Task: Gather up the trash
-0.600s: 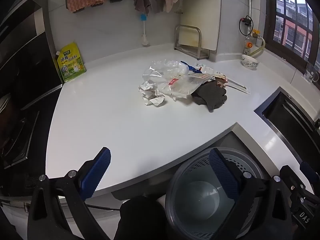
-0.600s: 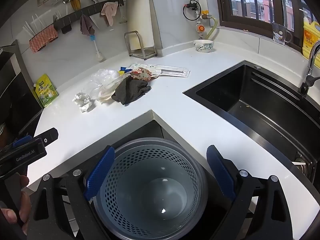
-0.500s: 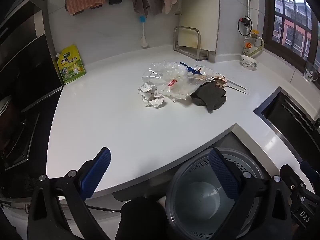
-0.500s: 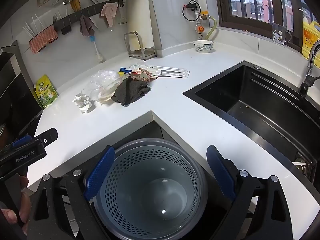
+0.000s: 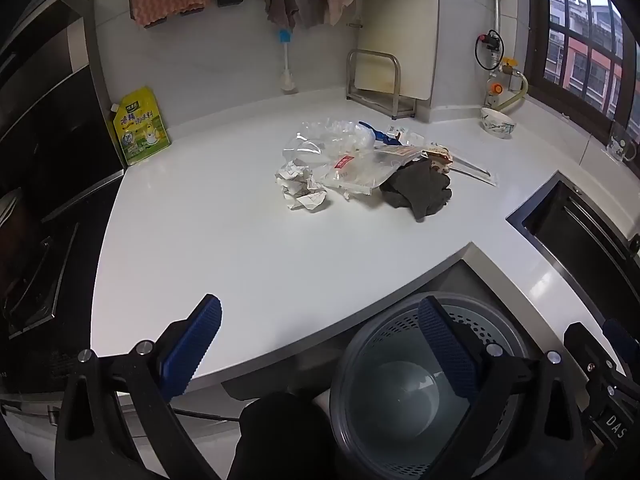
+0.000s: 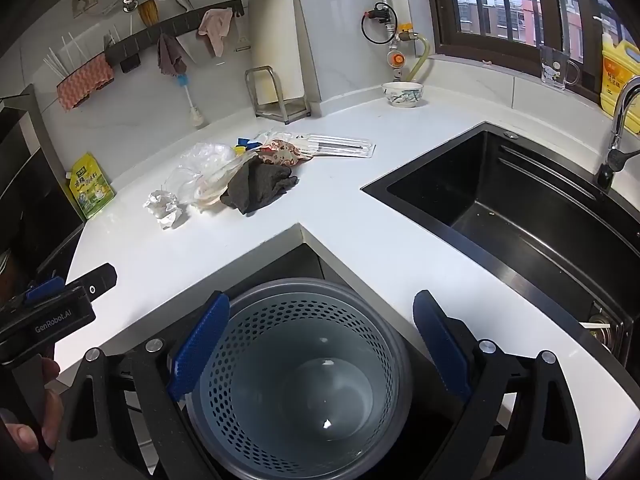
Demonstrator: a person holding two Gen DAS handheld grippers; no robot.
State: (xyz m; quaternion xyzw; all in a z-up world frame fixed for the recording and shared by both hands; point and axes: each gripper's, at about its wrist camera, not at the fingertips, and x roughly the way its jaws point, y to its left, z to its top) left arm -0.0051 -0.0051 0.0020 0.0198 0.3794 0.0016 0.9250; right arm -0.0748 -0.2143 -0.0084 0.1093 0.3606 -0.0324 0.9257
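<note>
Trash (image 5: pixel 360 168) lies heaped mid-desk, toward the far wall: crumpled paper (image 5: pixel 302 190) on the left, clear plastic bags (image 5: pixel 348 156), a dark cloth (image 5: pixel 420 190) on the right. Near the white desk (image 5: pixel 240 248) corner stands a perforated bin (image 6: pixel 300 376). The left gripper (image 5: pixel 320 344) and right gripper (image 6: pixel 320 344) hover released, holding nothing.

I see both grippers angled down toward the bin (image 6: pixel 296 380). Left gripper (image 5: pixel 320 344) jaws wide apart, nothing between the pads, sitting left of the bin. Right gripper (image 6: pixel 320 340) jaws also wide, empty, directly above the bin's mouth
</note>
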